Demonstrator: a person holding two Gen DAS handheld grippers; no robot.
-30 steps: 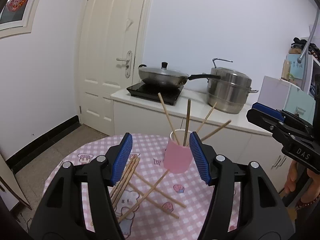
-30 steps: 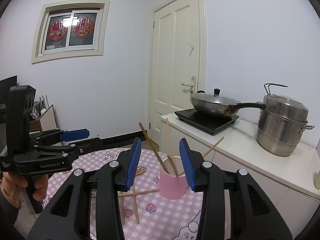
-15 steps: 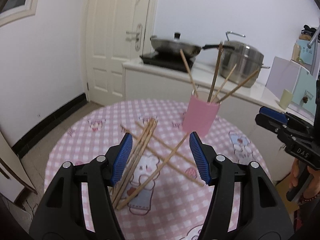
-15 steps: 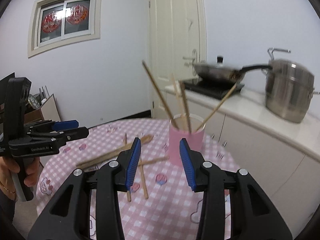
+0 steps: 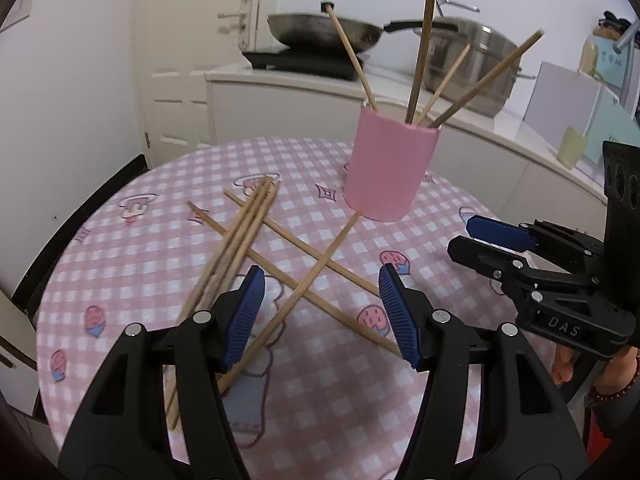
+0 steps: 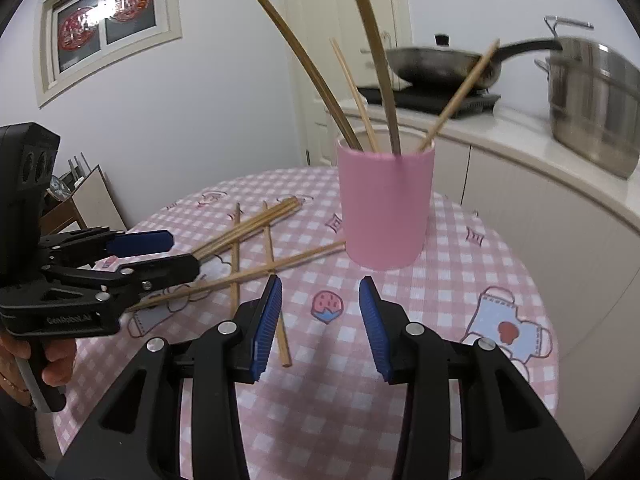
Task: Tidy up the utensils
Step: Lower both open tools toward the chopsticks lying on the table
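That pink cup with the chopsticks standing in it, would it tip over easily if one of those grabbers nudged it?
Probably fairly easily. The pink cup is tall for its base, and the four chopsticks in it lean outward well above the rim, so a knock on them could lever it over. It also stands on a smooth checked tablecloth, so it may slide first.

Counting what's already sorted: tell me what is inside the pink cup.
Four wooden chopsticks stand in the pink cup, leaning apart above its rim. Their lower ends and the cup's bottom are hidden by its opaque wall.
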